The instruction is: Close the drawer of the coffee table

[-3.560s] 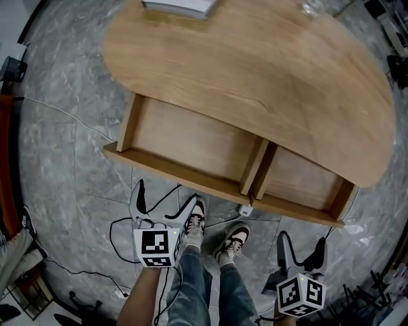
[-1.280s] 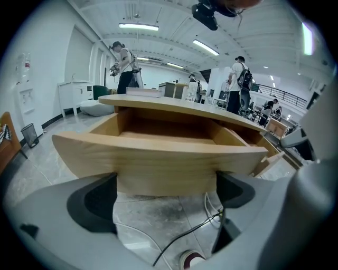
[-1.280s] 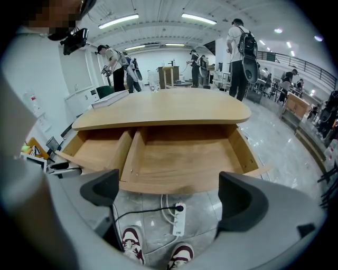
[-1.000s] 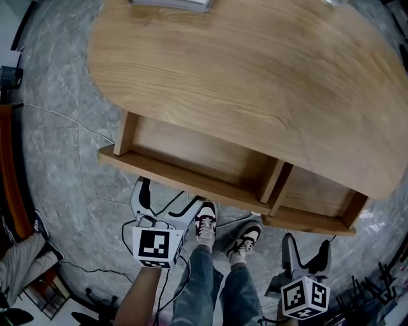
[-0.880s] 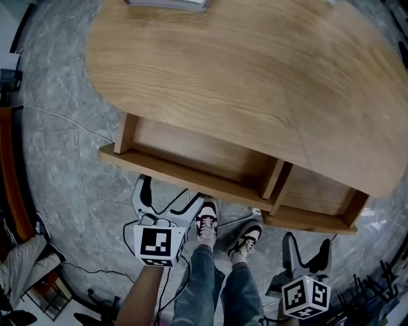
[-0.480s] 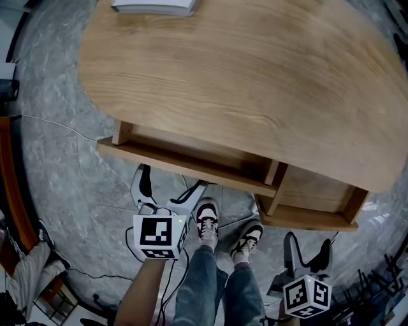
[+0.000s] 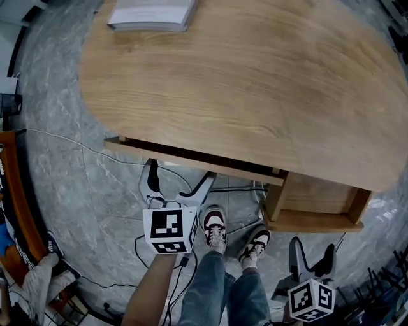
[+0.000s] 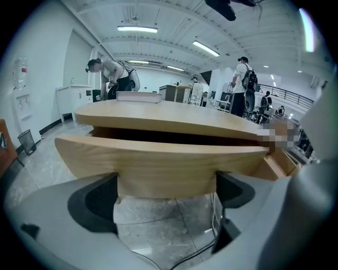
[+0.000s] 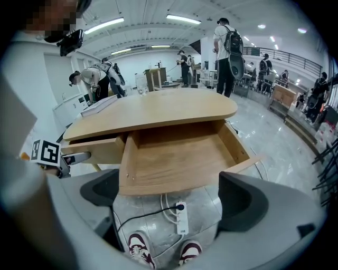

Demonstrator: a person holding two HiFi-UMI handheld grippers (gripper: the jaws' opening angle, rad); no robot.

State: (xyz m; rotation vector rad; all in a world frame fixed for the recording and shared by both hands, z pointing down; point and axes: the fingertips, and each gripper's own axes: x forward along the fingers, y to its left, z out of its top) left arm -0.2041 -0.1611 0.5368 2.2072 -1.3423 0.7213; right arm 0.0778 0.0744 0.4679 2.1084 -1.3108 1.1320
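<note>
The wooden coffee table (image 7: 255,83) has two drawers. Its left drawer (image 7: 191,160) is pushed nearly all the way under the top, with only its front board showing. My left gripper (image 7: 180,181) is open and sits right at that front board (image 8: 163,163), which fills the gap between the jaws in the left gripper view. The right drawer (image 7: 315,196) stands pulled out and is bare inside (image 9: 177,153). My right gripper (image 7: 312,253) hangs open a little short of it, holding nothing (image 9: 174,203).
A stack of paper or a book (image 7: 153,14) lies on the table's far left. A white power strip (image 9: 182,217) and cables (image 7: 159,255) lie on the grey stone floor beside the person's shoes (image 7: 215,228). Several people stand in the hall behind the table.
The left drawer has slid in under the tabletop, from wide open to nearly shut, with my left gripper following it forward. The right drawer and right gripper have stayed put.
</note>
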